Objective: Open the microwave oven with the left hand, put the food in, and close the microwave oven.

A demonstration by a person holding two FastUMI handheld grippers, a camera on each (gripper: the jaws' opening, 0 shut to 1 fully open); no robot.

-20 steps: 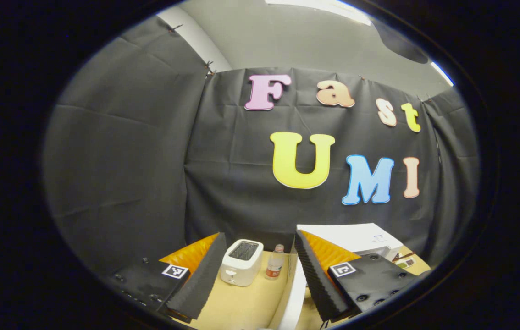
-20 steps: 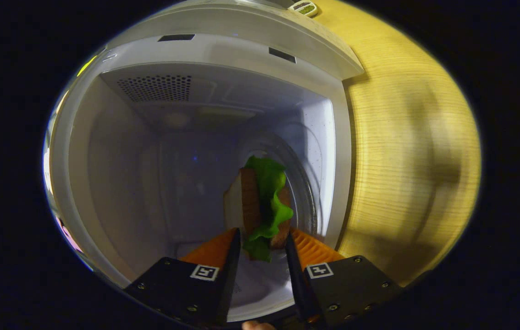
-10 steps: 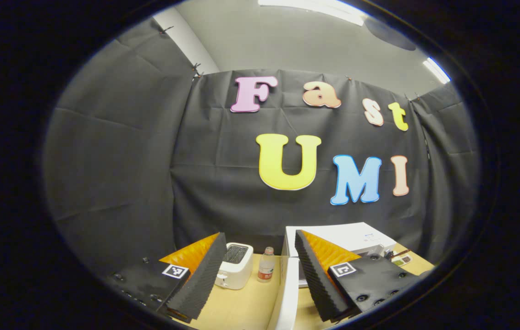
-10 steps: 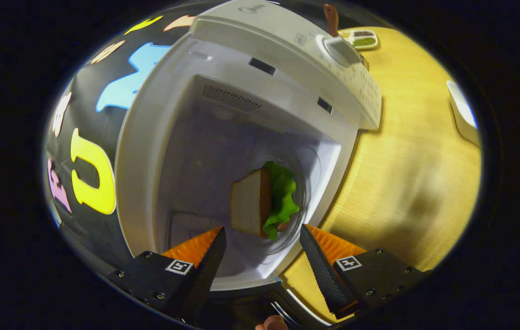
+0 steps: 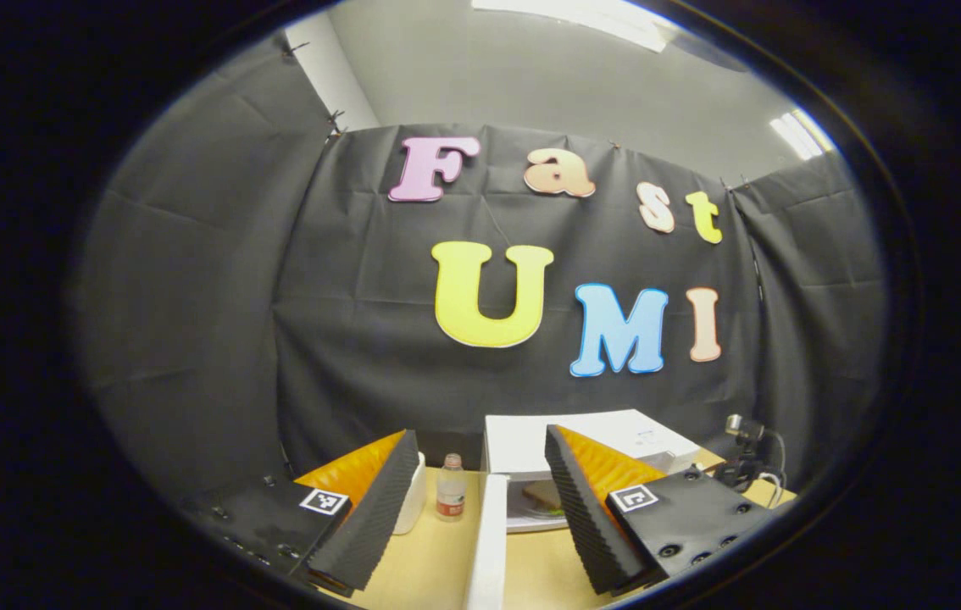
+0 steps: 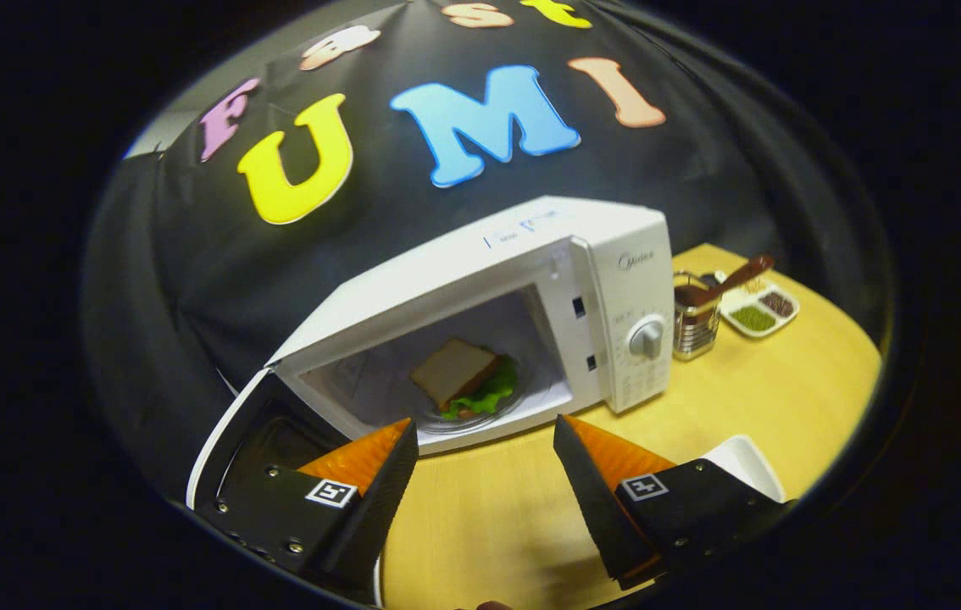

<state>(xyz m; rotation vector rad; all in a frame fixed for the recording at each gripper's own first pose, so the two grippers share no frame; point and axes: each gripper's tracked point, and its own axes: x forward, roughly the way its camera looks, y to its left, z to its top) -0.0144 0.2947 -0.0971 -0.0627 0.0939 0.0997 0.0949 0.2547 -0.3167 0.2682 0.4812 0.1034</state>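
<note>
Scene: booth, wooden table (image 6: 752, 381), white microwave (image 6: 531, 254) w/ its door (image 6: 230, 436) swung wide to the left.

Food: sandwich (image 6: 463, 377) — bread over green lettuce — lies flat on the glass turntable (image 6: 523, 398) inside the cavity, near the front opening. Placement looks done, so the food step reads as finished.

My right gripper (image 6: 485, 474): fingers spread well apart, nothing between them. It hovers over the table in front of the microwave, clear of the opening — a fair spot to be in so the door can swing past.

My left gripper (image 5: 476, 491): fingers also apart, empty. It sits just behind the door's white edge (image 5: 487, 542), which stands edge-on between the fingers in the left gripper view. I judge that's the reason for the pose: lined up to push or pinch the door shut.

Left side of table: toaster (image 5: 411, 504) partly hidden behind my left finger, small bottle (image 5: 449, 487) just beside it.

Right of microwave: wire cup w/ brown spoon (image 6: 697, 318), divided dish of spices (image 6: 758, 309), white dish (image 6: 747, 466) near my right finger.

Left to do: close the door. Risk, imo — door edge slipping off the finger if I push off-centre.
</note>
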